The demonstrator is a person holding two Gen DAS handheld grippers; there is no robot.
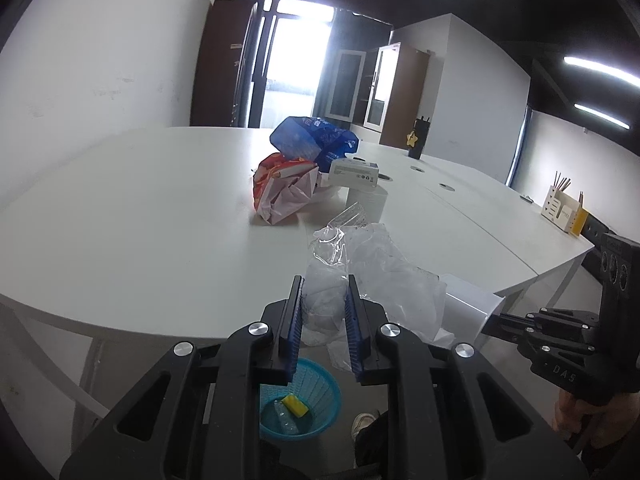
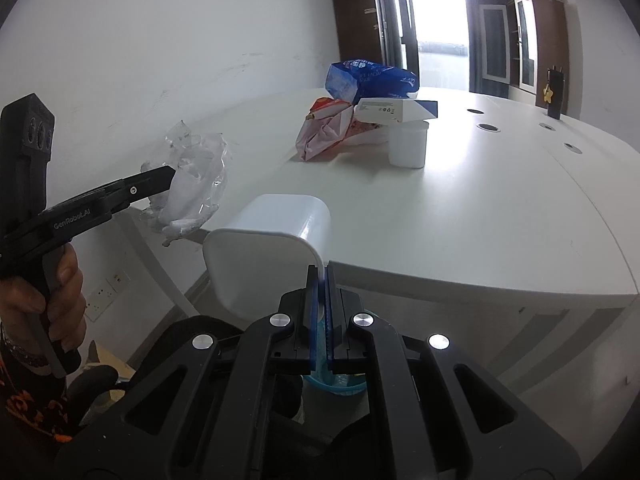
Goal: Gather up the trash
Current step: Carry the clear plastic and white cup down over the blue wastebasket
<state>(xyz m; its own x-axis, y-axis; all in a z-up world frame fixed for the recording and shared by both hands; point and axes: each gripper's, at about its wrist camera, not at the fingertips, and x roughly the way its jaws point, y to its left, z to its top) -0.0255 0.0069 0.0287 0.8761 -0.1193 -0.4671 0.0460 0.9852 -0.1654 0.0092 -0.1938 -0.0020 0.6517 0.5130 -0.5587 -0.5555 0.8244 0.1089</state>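
Crinkly clear plastic wrap (image 1: pixel 324 300) is pinched in our left gripper (image 1: pixel 323 300) jaws, white tub (image 2: pixel 276 248) wall in our right gripper (image 2: pixel 321 280); blue basket (image 1: pixel 308 412) sits straight below both, off the bench (image 1: pixel 160 220) edge.

This is an office: a big white desk (image 1: pixel 132 208) with cable holes (image 2: pixel 489 127), a pen holder (image 1: pixel 560 210), and glass-door cabinets (image 1: pixel 362 88).
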